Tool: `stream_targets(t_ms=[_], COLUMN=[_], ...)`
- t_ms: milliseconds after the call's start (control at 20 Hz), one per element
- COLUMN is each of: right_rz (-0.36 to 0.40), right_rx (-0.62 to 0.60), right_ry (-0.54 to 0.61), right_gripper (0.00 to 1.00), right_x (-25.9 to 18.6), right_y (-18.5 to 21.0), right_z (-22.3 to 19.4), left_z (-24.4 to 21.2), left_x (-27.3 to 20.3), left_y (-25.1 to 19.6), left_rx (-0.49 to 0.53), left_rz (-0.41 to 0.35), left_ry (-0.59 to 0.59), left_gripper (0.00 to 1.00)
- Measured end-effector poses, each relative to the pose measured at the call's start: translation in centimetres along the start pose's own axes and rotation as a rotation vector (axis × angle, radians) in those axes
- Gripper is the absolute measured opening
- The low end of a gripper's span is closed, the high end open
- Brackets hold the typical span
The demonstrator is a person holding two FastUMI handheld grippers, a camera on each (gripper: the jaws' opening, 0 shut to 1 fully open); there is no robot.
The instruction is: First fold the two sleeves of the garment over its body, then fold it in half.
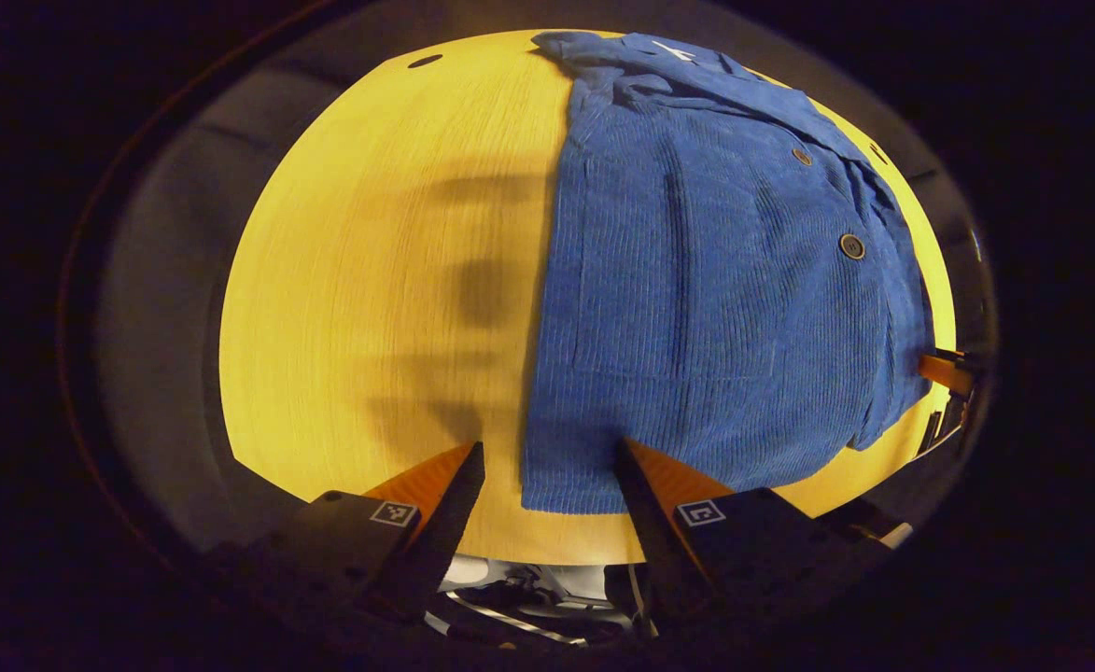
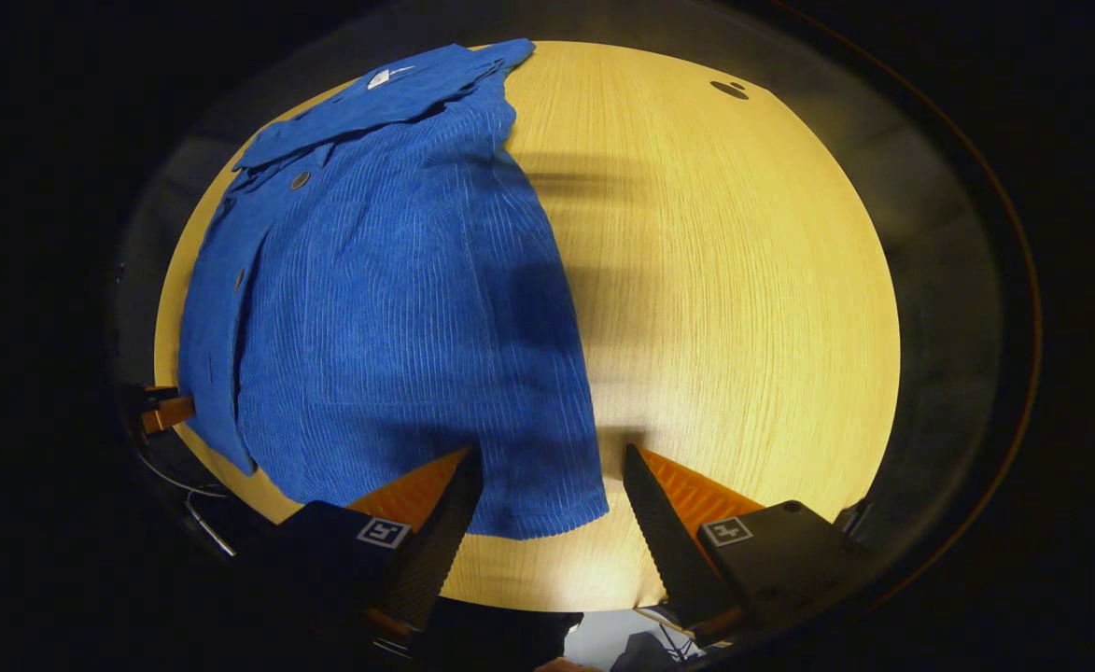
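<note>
A blue corduroy shirt (image 1: 715, 308) lies flat on the yellow wooden table (image 1: 370, 280), collar at the far end, hem toward me, with straight side edges. My left gripper (image 1: 547, 459) hovers open over the hem's left corner; the cloth edge runs between its fingers, and nothing is gripped. In the right gripper view the shirt (image 2: 388, 317) fills the left half. My right gripper (image 2: 552, 459) hangs open over the hem's right corner, holding nothing. Each view also catches the other gripper's orange finger (image 1: 944, 371) (image 2: 169, 413) at the shirt's far side.
Bare table top (image 2: 743, 280) stretches on both outer sides of the shirt. A small dark hole (image 2: 729, 89) sits near the table's far edge. The near table edge runs just beyond the hem, with cables below it (image 1: 528, 607).
</note>
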State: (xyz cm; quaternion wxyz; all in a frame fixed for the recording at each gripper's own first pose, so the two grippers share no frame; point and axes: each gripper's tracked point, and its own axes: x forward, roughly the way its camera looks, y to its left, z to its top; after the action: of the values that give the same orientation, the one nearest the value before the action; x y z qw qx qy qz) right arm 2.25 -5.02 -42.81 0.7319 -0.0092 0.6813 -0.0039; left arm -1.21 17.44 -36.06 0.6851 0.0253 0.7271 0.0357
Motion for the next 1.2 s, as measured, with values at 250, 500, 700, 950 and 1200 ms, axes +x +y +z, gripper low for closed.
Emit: stream_targets(t_ms=[250, 500, 700, 950, 1200], right_rz=[-0.002, 0.027, 0.059, 0.182, 0.251], right_rx=[0.018, 0.049, 0.026, 0.141, 0.185], right_ry=[-0.005, -0.074, -0.048, -0.051, -0.14], right_gripper=[0.97, 0.63, 0.07, 0.01, 0.01], right_x=[0.0, 0.0, -0.4, -1.3, -6.0], right_y=[0.2, 1.8, 3.1, 4.3, 5.1], right_z=[-0.1, 0.4, -0.2, 0.3, 3.8], left_z=[0.3, -0.2, -0.4, 0.7, 2.0], left_x=[0.3, 0.6, 0.5, -0.3, -3.6], left_y=[-0.7, -2.9, -4.2, -5.2, -4.4], left_rx=[-0.013, 0.033, 0.133, -0.003, 0.011], left_rz=[-0.03, -0.043, -0.016, -0.243, -0.274], left_ry=[-0.07, -0.235, -0.24, -0.255, -0.287], left_gripper=[0.8, 0.48, 0.0, 0.0, 0.0])
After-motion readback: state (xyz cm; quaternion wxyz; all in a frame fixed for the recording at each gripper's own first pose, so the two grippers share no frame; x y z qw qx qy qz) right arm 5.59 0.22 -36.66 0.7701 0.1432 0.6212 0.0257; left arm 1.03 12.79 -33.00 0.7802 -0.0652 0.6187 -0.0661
